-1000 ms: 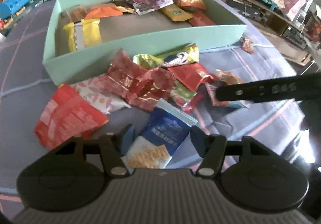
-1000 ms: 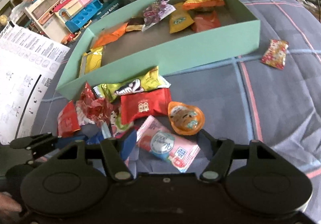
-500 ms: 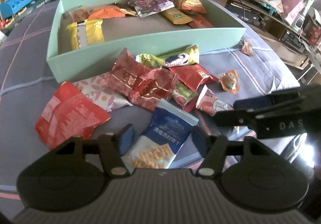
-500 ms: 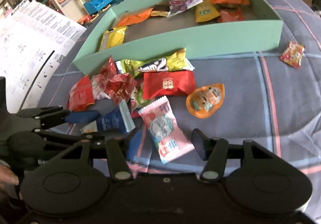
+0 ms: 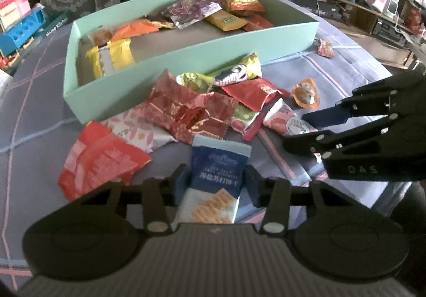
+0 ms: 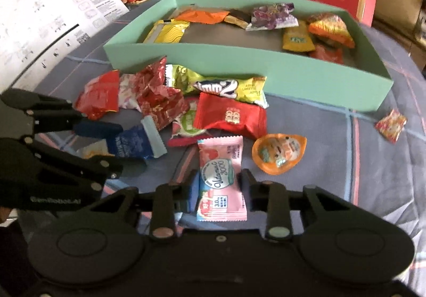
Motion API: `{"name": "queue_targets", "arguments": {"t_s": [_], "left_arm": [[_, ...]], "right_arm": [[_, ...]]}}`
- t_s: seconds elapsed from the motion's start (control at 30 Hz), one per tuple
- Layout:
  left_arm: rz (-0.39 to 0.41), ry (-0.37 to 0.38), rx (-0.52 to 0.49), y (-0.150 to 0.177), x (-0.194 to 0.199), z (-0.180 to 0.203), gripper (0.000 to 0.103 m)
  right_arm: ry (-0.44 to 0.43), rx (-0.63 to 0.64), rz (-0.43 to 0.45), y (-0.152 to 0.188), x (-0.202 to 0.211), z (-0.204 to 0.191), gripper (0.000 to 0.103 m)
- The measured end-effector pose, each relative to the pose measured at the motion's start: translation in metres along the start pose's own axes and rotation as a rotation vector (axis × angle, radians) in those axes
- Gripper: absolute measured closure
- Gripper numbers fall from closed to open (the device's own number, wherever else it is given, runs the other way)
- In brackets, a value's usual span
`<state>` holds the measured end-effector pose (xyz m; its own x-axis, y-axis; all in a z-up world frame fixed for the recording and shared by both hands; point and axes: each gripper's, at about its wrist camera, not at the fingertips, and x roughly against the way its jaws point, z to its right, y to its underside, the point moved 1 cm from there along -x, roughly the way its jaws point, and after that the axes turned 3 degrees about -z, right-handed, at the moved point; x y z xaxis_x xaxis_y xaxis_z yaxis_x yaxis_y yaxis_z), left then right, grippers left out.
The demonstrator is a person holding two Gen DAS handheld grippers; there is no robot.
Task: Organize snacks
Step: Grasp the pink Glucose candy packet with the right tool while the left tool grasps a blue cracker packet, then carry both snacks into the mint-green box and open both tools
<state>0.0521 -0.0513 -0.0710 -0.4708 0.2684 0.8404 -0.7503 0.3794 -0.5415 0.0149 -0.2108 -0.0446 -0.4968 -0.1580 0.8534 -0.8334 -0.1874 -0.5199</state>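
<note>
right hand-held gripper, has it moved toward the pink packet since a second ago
Yes. The right hand-held gripper has closed in on the pink packet: the packet now sits squarely between its fingers, while the orange jelly cup beside it stays put on the cloth.

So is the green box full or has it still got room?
Room left. The green box holds a few snacks along its back and sides; much of its floor is bare.

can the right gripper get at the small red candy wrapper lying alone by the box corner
Probably yes: the small red candy wrapper lies alone on bare cloth beside the mint-green cardboard box, nothing covering it, though the right hand-held gripper currently straddles a pink packet.
</note>
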Motion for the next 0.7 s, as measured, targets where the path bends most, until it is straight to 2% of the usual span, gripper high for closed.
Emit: {"name": "queue_targets", "arguments": {"t_s": [0.1,0.2,0.37,0.53,0.7], "left_arm": [[-0.010,0.001,0.058,-0.002,0.004,-0.006,0.061],[0.008,0.040,0.118,-0.004,0.017,-0.017,0.062],[0.054,0.049,0.145,-0.021,0.037,-0.023,0.062],[0.137,0.030,0.145,-0.057,0.056,-0.030,0.062],[0.177,-0.006,0.161,-0.103,0.050,-0.040,0.062]], "right_arm": [[-0.055,-0.100,-0.003,-0.002,0.003,0.013,0.078],[-0.101,-0.167,0.004,-0.003,0.012,0.025,0.078],[-0.169,-0.244,0.051,-0.013,0.032,0.038,0.079],[-0.185,-0.259,0.133,-0.045,0.053,0.053,0.079],[-0.175,-0.285,0.187,-0.093,0.050,0.069,0.079]]}}
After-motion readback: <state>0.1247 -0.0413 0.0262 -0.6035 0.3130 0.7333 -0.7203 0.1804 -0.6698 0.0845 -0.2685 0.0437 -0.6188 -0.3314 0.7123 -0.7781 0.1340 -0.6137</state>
